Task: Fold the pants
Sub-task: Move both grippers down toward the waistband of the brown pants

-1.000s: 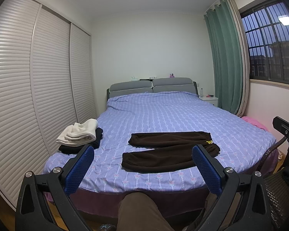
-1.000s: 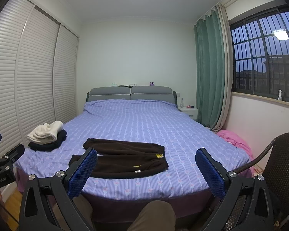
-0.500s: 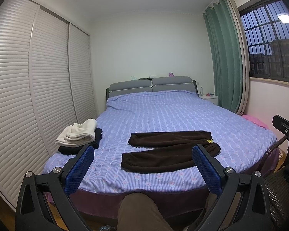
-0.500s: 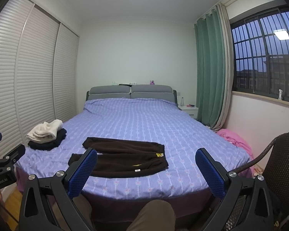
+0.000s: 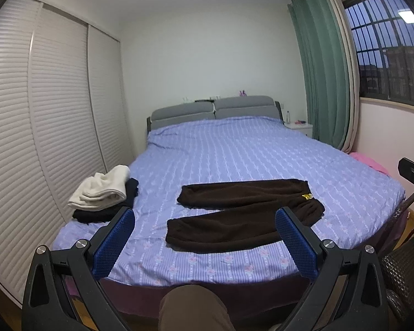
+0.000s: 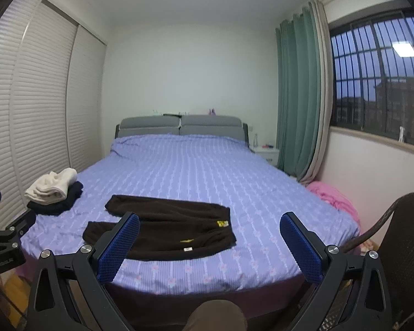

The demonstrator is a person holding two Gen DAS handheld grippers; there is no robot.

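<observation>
Dark brown fleece pants [image 5: 243, 215] [image 6: 165, 229] lie flat near the foot of the purple bed [image 5: 234, 154] [image 6: 207, 176], legs spread to the left and waistband with a yellow tag to the right. My left gripper [image 5: 204, 220] hangs open in front of the bed's foot, short of the pants, with nothing between its blue pads. Farther right, my right gripper [image 6: 209, 220] is also open and empty, its left pad overlapping the pants in the view. Each gripper shows at the edge of the other's view.
A stack of folded cream and black clothes [image 5: 105, 195] [image 6: 55, 193] sits at the bed's left edge. White louvred wardrobe doors [image 5: 41, 127] line the left wall. A wicker chair [image 6: 400, 237] and pink fabric [image 6: 331, 198] stand to the right. The person's knee [image 5: 190, 306] is below.
Both grippers have moved forward toward the bed and tilted slightly down, so the pants look larger and nearer. Neither gripper's fingers have changed their spread.
</observation>
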